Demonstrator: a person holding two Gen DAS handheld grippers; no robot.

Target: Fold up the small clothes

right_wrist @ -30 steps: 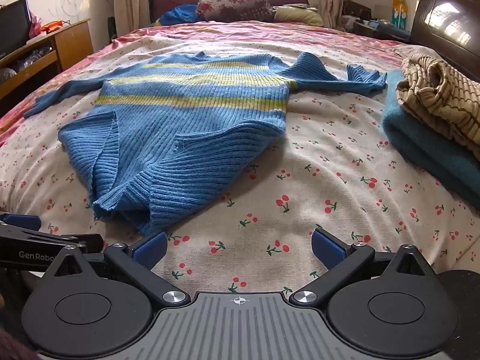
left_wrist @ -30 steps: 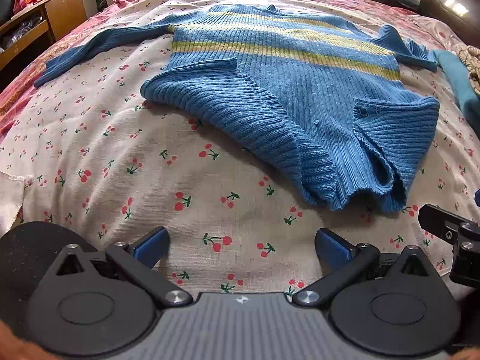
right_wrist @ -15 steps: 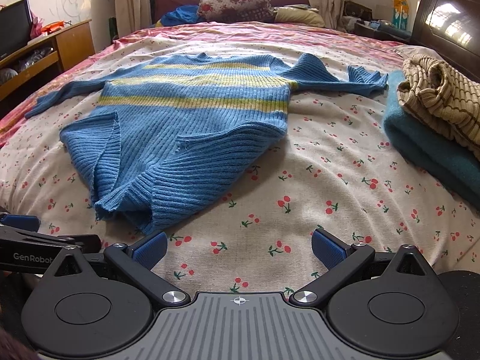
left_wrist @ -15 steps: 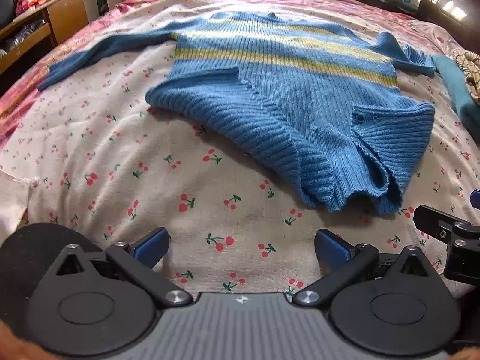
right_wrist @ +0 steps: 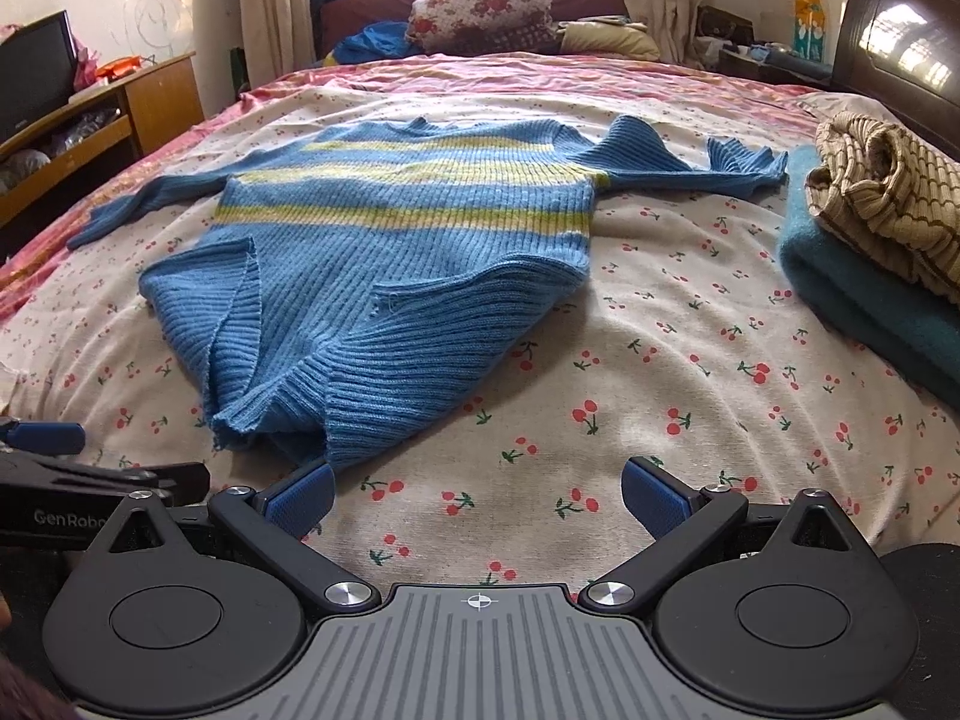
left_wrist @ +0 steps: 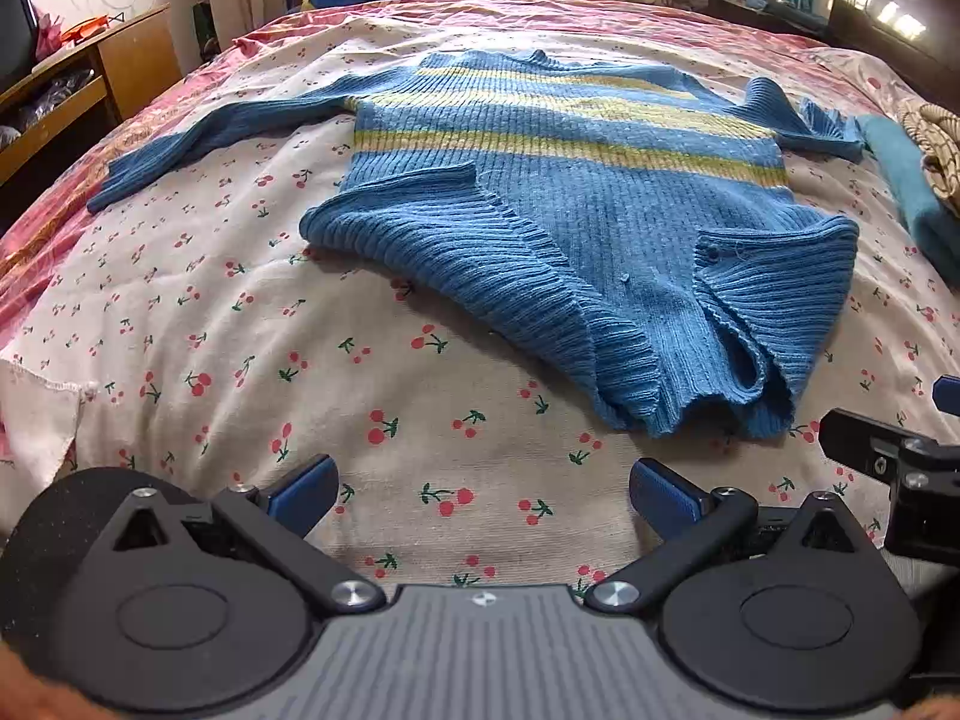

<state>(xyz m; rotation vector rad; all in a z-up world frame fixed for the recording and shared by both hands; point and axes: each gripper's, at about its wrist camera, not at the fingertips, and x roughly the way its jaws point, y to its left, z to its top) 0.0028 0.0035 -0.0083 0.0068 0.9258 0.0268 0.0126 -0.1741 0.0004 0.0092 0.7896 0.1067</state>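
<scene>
The left gripper is released: its blue pads stand wide apart with nothing between them, above the cherry-print sheet. The right gripper is released in the same way, with empty space between its pads.

The sweater lies flat on the sheet, in front of both grippers. It is blue and ribbed, with yellow stripes across the chest. Its hem is the part nearest to the grippers, and both lower corners are turned up over the body. From the left gripper the hem is ahead and to the right. From the right gripper the hem is ahead and to the left, just beyond the left pad. One sleeve stretches out far to the left; the other sleeve reaches to the right.

To the right of the right gripper a teal folded cloth lies on the sheet, and a tan striped garment rests on top of it. Beyond the sweater there are pillows at the far end. A wooden desk stands far to the left.
</scene>
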